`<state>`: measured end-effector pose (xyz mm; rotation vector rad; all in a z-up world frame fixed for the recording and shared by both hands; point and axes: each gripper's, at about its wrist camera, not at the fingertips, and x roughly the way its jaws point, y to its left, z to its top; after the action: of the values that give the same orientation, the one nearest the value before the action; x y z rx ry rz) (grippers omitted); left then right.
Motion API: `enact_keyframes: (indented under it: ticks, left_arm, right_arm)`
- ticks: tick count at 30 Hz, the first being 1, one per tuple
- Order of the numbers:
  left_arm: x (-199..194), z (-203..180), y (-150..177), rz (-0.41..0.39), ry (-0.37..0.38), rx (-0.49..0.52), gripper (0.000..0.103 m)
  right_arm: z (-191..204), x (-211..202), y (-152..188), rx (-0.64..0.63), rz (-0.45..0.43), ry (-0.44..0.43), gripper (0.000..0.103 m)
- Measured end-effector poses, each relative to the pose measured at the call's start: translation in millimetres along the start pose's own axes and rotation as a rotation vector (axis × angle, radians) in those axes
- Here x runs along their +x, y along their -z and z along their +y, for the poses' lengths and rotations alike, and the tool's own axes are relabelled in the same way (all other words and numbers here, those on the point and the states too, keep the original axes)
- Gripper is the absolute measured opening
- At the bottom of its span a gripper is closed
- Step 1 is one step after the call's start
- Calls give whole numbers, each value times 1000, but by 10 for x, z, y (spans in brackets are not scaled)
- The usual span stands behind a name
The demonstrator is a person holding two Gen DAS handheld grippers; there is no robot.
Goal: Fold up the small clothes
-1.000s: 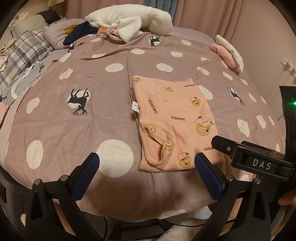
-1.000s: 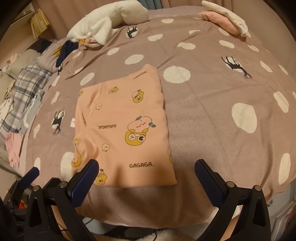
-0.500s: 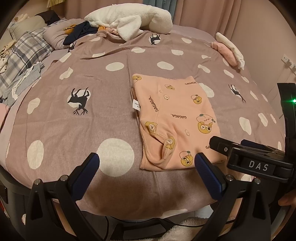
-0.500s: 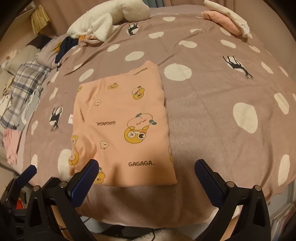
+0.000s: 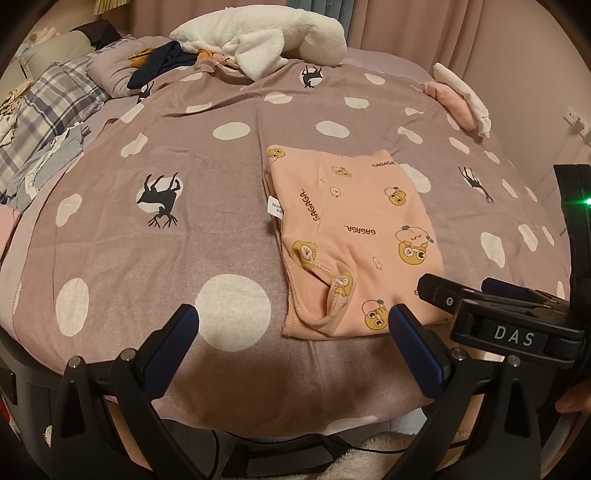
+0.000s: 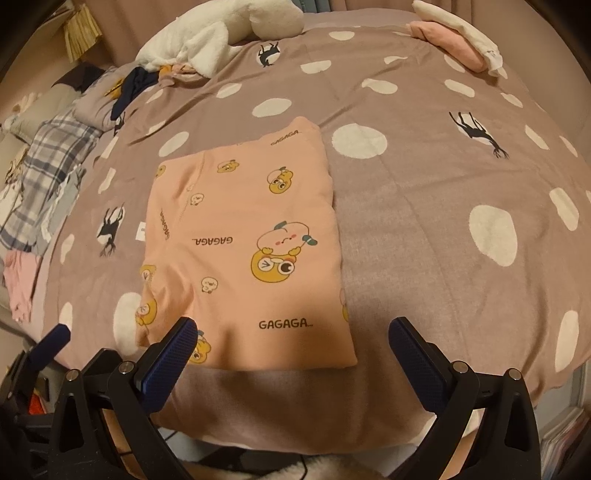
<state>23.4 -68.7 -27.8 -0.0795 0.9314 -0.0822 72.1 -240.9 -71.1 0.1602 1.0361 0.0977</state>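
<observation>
A small pink garment (image 5: 354,236) with yellow cartoon prints and "GAGAGA" lettering lies folded flat on the polka-dot bedspread (image 5: 184,229); it also shows in the right wrist view (image 6: 240,243). My left gripper (image 5: 291,332) is open and empty, hovering at the bed's near edge just left of the garment's near corner. My right gripper (image 6: 291,343) is open and empty, hovering over the garment's near edge. The right gripper's body also shows in the left wrist view (image 5: 509,321).
A white fluffy blanket (image 5: 258,33) and dark clothes (image 5: 159,62) lie at the far side. A plaid pile (image 5: 40,110) is at the left. Folded pink and white clothes (image 5: 458,96) sit at the far right. The bed edge is just below the grippers.
Both grippers have drifted slightly nearer the garment. The garment has not moved. Both grippers stay open.
</observation>
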Motion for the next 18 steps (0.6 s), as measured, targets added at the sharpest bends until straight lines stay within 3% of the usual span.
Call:
enact_keyframes:
  ticks: [18]
  left_arm:
    - [10,-11,13,5,-5,7,103]
  right_arm:
    - [4,14,5,0,4,8,102]
